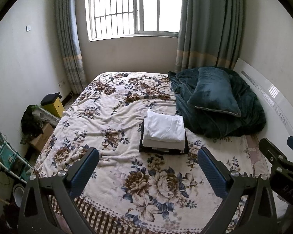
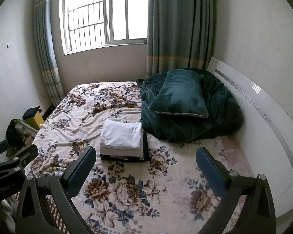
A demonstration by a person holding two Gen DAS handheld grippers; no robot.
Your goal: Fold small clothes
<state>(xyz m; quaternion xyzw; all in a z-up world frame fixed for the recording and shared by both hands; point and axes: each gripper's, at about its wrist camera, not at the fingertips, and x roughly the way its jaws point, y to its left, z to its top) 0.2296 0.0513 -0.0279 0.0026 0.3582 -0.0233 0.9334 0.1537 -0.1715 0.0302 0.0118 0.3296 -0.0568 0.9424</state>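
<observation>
Folded stack (image 1: 164, 134) lying ahead of both tongs

Left gripper (image 1: 148, 167) and right gripper (image 2: 145, 165) are hovering released, empty; stack sitting forward, left-of-centre for the right, slightly nearer the left.

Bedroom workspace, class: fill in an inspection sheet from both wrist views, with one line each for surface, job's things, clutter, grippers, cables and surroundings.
Surface: floral bedspread covers the bed, wrinkled across the middle.
Job's things: stack of folded clothes on the bedspread, white piece on top, dark piece at the bottom; no unfolded garment seen.
Clutter: dark green blanket heaped beside the stack, pillow on top of it; cardboard box and yellow box on the floor by the bed.
Grippers: left gripper open, empty, above the bedspread; right gripper likewise.
Cables: a cord seems to run along the floor under the window; too small to be sure.
Surroundings: barred window, curtains, white headboard.
</observation>
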